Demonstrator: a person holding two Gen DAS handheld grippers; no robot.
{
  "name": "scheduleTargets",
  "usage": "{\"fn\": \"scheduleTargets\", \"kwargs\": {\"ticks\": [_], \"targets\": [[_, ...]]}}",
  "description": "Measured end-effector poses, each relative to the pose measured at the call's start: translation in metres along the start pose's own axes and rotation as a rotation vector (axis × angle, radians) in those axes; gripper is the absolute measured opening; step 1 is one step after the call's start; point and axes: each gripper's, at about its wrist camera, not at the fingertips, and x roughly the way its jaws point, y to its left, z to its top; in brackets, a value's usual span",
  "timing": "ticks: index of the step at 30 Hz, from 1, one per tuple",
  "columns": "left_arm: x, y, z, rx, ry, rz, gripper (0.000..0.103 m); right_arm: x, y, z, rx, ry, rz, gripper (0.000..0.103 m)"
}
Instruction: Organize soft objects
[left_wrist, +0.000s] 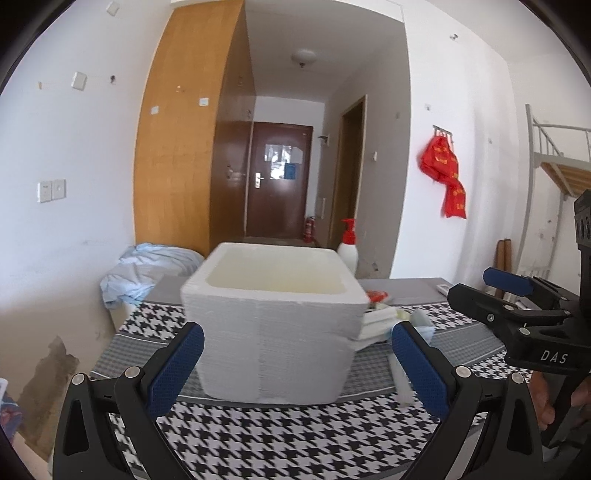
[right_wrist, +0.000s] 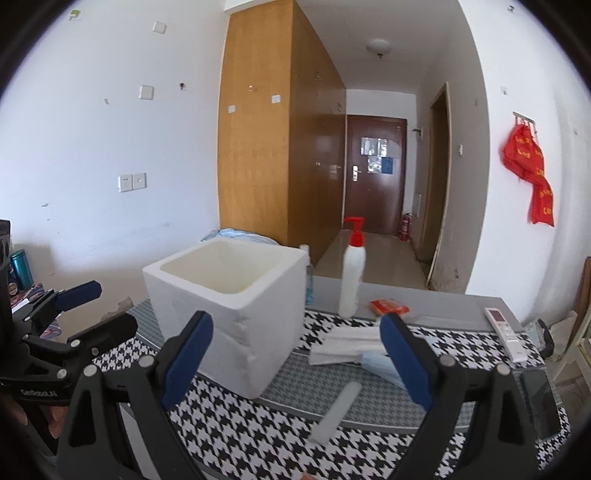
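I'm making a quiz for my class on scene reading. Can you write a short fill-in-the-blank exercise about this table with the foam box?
1. The white foam box stands on the table with its top ____.
2. The pump on the white bottle is coloured ____.
3. The right gripper has its jaws spread and holds ____.
4. The cloth under the box has a black and white ____ pattern.

Missing words: open; red; nothing; houndstooth

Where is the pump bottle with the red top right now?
In the right wrist view the pump bottle stands upright on the table's far grey edge, right of the foam box and left of the red packet.
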Motion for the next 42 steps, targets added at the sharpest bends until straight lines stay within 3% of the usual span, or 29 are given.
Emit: {"fn": "scheduleTargets", "kwargs": {"ticks": [13,28,42], "targets": [[0.005,-0.039,-0.009,0.028,0.028,-0.071,0.102,-0.027,-0.04,-0.014,0.051,-0.006,-0.074,0.094],[0.042,-0.071,-0.015,0.076,0.096,-0.167,0.102,-0.014,-0.08,-0.029,0.103,0.048,-0.147,0.098],[0.069,-0.094,-0.022,0.119,0.149,-0.194,0.102,-0.001,-0.113,-0.036,0.143,0.08,-0.167,0.098]]}}
